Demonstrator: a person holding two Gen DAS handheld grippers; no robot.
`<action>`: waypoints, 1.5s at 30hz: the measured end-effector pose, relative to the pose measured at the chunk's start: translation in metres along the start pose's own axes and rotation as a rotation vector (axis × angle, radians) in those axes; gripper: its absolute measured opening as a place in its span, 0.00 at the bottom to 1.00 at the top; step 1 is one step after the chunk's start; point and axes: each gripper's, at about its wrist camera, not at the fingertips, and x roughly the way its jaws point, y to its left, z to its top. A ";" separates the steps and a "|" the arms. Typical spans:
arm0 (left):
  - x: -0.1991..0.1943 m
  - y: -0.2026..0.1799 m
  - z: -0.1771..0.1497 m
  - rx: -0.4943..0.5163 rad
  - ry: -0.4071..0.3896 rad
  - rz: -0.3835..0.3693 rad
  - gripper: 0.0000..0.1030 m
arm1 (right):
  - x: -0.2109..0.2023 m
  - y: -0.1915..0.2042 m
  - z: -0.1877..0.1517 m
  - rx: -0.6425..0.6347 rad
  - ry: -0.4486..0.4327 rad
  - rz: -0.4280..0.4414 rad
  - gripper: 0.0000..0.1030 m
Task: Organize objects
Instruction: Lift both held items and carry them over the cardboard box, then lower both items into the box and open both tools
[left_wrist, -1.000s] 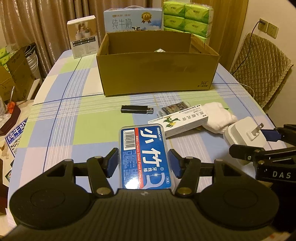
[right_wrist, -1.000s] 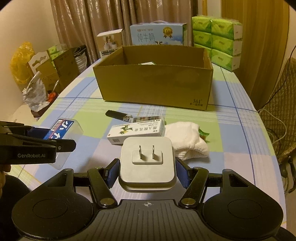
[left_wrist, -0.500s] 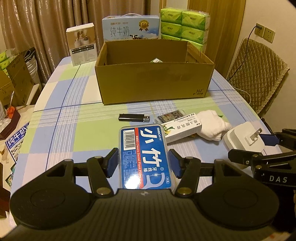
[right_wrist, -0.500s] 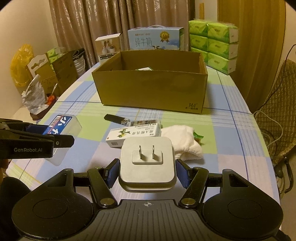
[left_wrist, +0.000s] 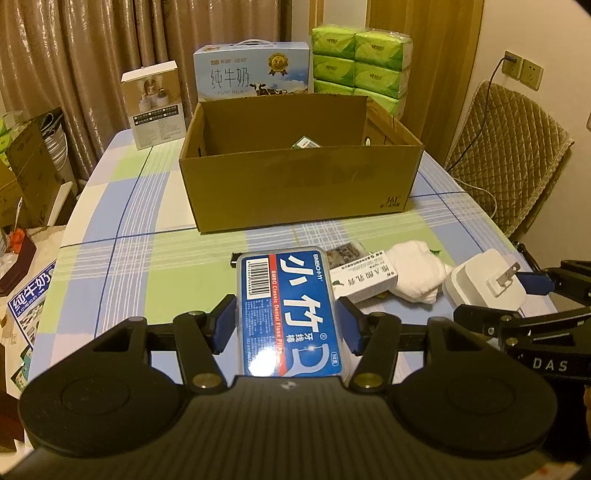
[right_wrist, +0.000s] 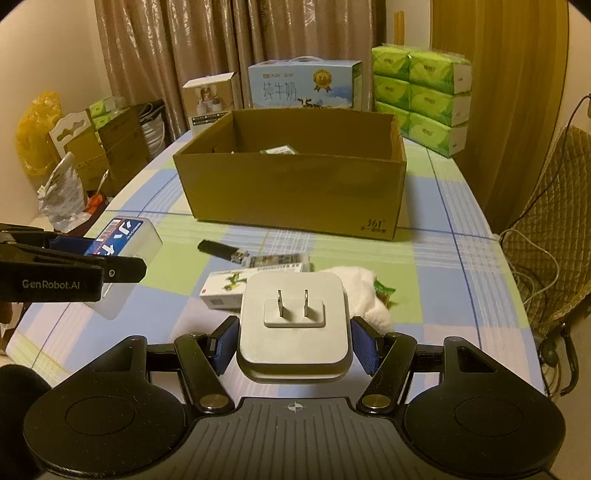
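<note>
My left gripper (left_wrist: 288, 325) is shut on a blue dental floss box (left_wrist: 286, 310) and holds it above the table; the floss box also shows in the right wrist view (right_wrist: 123, 240). My right gripper (right_wrist: 293, 339) is shut on a white plug adapter (right_wrist: 293, 325), prongs up, seen too in the left wrist view (left_wrist: 484, 284). An open cardboard box (left_wrist: 299, 184) stands ahead with a small green item inside. On the checked tablecloth lie a black lighter (right_wrist: 221, 251), a white medicine carton (left_wrist: 364, 278), a small packet (left_wrist: 343, 253) and a white cloth (left_wrist: 417, 266).
Behind the cardboard box stand a milk carton case (left_wrist: 255, 74), a white product box (left_wrist: 155, 107) and stacked green tissue packs (left_wrist: 360, 70). A quilted chair (left_wrist: 509, 162) is at the right. Boxes and bags crowd the floor at the left (right_wrist: 92, 147).
Both grippers have risen with their objects still held. The cardboard box now sits lower in view and shows more of its inside.
</note>
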 end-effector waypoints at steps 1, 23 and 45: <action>0.001 0.000 0.002 0.004 -0.001 -0.001 0.51 | 0.000 -0.001 0.003 0.001 -0.002 -0.001 0.60; 0.034 0.022 0.098 0.042 -0.041 -0.021 0.51 | 0.025 -0.032 0.112 -0.003 -0.066 0.033 0.60; 0.129 0.048 0.207 0.051 -0.004 -0.022 0.51 | 0.121 -0.072 0.220 0.024 -0.021 -0.001 0.60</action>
